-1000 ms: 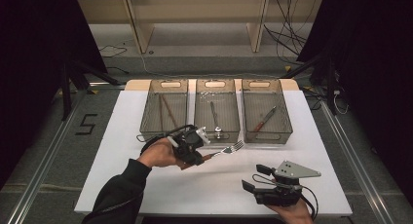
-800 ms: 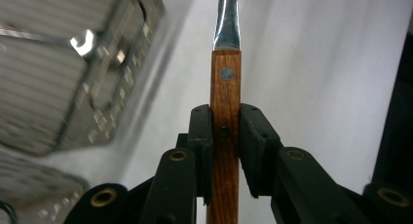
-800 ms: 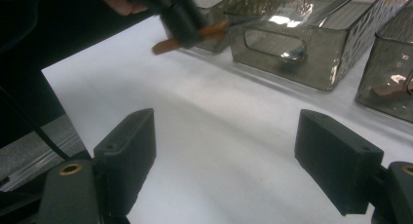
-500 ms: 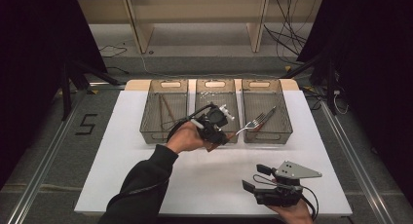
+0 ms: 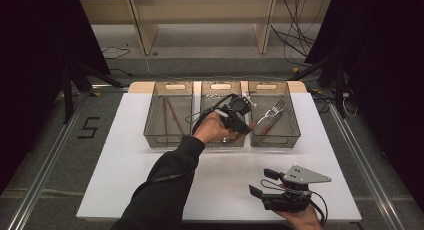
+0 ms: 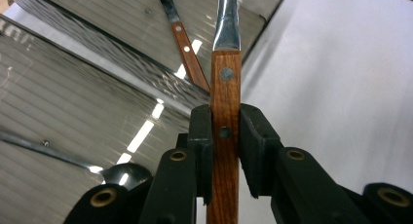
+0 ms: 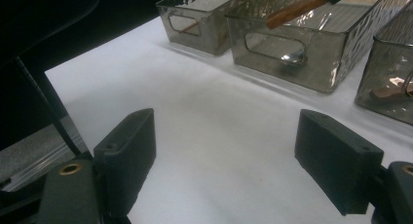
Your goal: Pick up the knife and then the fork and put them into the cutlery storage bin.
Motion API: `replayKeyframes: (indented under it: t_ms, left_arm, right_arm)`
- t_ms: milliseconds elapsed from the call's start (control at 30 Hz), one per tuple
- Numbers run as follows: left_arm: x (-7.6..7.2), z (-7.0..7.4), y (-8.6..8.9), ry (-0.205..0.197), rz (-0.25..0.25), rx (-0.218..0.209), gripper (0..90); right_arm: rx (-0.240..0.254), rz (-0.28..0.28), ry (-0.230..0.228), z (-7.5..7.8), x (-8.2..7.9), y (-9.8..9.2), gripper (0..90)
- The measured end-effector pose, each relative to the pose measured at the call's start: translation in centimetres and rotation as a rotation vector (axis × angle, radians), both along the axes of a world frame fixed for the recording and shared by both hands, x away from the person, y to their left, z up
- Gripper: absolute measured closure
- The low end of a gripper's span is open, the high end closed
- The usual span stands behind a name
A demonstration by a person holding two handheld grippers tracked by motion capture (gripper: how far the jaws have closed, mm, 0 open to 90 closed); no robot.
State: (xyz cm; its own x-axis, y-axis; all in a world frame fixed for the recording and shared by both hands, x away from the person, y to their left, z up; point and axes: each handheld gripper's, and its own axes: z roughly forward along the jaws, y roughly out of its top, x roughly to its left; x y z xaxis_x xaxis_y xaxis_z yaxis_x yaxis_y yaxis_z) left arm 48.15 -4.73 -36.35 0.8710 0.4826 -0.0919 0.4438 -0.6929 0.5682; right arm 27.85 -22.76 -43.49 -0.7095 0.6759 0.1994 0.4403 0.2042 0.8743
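Left bin (image 5: 168, 121): two slim wood-handled pieces lying lengthwise, kept apart from other kinds; middle bin (image 5: 223, 90): a spoon (image 6: 119, 174) on its floor, above which my left claw (image 5: 240, 121) hangs, pinching a wood-handled fork (image 5: 267, 114) by its handle end so the tines reach freely over the right bin (image 5: 274, 116). That bin holds another wood-handled utensil (image 6: 187, 51), so I judge the fork belongs there. My right claw (image 5: 276, 192), spread and empty, rests low at the tabletop (image 5: 125, 165) near edge, out of the way.
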Motion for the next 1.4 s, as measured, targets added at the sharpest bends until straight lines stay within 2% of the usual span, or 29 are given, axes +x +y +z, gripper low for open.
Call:
replayKeyframes:
  t_ms: [333,767,1100,1400]
  left_arm:
    - [1.7,-0.1,-1.4,0.019,0.039,-0.039,75.9]
    - [3.5,-0.1,-2.1,0.023,0.104,-0.076,75.9]
    - [4.3,-0.6,-3.2,0.031,0.116,-0.078,75.9]
    - [4.4,-0.2,-4.5,0.029,0.114,-0.093,75.9]
  right_arm:
    - [0.000,-0.001,0.000,0.0,0.0,-0.1,23.6]
    - [0.000,0.009,-0.003,0.1,0.0,0.2,23.6]
    - [0.001,0.010,-0.002,0.1,0.0,0.2,23.6]
    - [0.003,0.011,-0.004,0.1,-0.1,0.1,23.6]
